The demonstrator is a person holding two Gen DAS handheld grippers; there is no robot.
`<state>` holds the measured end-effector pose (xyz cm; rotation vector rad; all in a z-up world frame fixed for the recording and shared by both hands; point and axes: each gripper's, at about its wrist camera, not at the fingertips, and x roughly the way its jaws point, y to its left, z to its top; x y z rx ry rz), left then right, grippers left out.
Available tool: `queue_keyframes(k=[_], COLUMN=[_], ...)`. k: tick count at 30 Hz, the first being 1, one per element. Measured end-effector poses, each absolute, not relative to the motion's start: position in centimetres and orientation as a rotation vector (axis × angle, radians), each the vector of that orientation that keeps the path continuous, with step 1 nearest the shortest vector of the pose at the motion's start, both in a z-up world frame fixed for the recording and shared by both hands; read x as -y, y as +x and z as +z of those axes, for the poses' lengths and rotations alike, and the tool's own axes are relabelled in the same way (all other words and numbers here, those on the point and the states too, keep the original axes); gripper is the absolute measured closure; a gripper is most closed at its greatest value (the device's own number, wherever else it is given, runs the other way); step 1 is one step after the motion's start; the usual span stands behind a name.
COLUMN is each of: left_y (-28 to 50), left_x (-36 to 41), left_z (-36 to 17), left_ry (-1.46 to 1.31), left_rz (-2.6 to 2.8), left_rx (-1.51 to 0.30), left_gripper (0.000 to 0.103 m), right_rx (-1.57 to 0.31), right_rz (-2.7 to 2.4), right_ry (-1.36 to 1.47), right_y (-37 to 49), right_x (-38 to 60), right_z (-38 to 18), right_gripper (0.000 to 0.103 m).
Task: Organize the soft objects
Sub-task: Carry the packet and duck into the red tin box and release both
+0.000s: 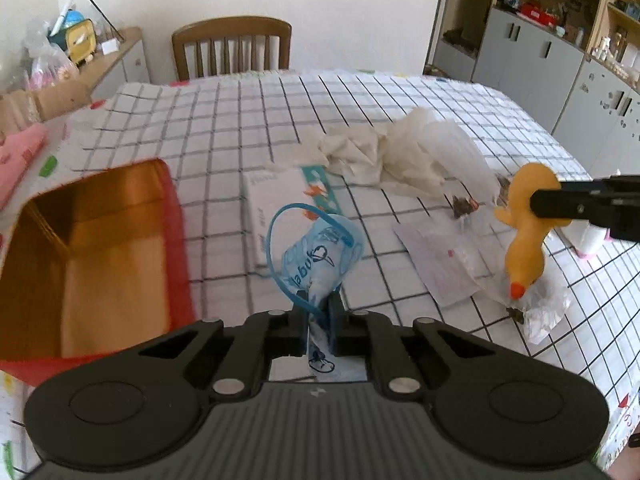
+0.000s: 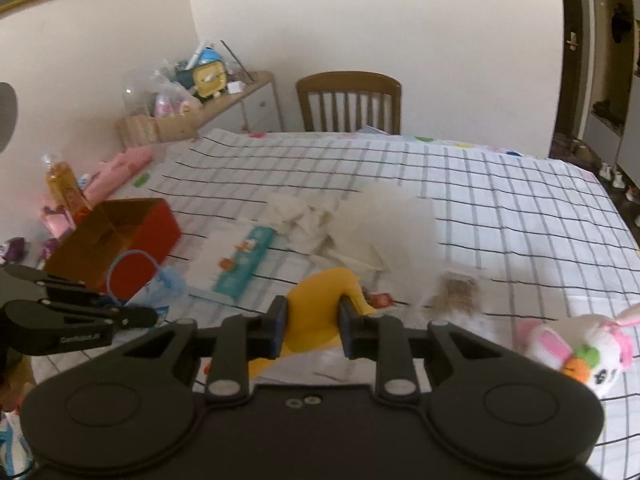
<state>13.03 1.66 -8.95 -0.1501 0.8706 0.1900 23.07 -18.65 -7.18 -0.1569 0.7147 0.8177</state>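
My left gripper (image 1: 319,312) is shut on a small blue plastic bag (image 1: 320,256) with a thin blue handle loop, lifted above the checked tablecloth (image 1: 240,120). The same bag (image 2: 166,280) shows beside the left gripper (image 2: 154,316) in the right wrist view. My right gripper (image 2: 313,320) is shut on a yellow rubber duck toy (image 2: 320,300). In the left wrist view that duck (image 1: 524,236) hangs head down with its orange beak near the table, held by the right gripper (image 1: 534,204). A red open box (image 1: 80,248) with a gold inside stands at the left.
Crumpled white cloth and plastic (image 1: 400,156) lie mid-table beside a white and teal packet (image 1: 276,208). A pink and white plush toy (image 2: 576,348) lies at the right. A wooden chair (image 1: 232,46) stands at the far edge; clutter and a bottle (image 2: 64,188) sit on the left.
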Motion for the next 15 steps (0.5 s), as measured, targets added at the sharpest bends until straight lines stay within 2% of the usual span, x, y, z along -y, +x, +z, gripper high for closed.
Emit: queue_keyframes(k=[10,11,14,15], left_y=[11.5,11.3,10.7,10.5], left_x=[-7.5,-8.3,-10.5,-11.3], left_z=[-5.7,-5.5,-5.0,-4.9], left_ry=[-0.154,-0.157,-0.165,-0.166], left_rz=[0.239,0.244,0.264,0.27], left_rx=[-0.829,-0.823,-0.811,-0.81], left_gripper=[0.094,0.094,0.094,0.094], right_rx=[-0.661,-0.653,-0.636,-0.629], right_rz=[0.951,0.963,1.011,1.022], right_ry=[-0.202,-0.207,-0.213,-0.217], right_y=[20.1,19.8,19.2,18.9], right_x=[10.6,9.9,7.2,6.3], right_z=[-4.4,-4.2,-3.5,-3.3], right_gripper=[0.077,0.08,0.097,0.097])
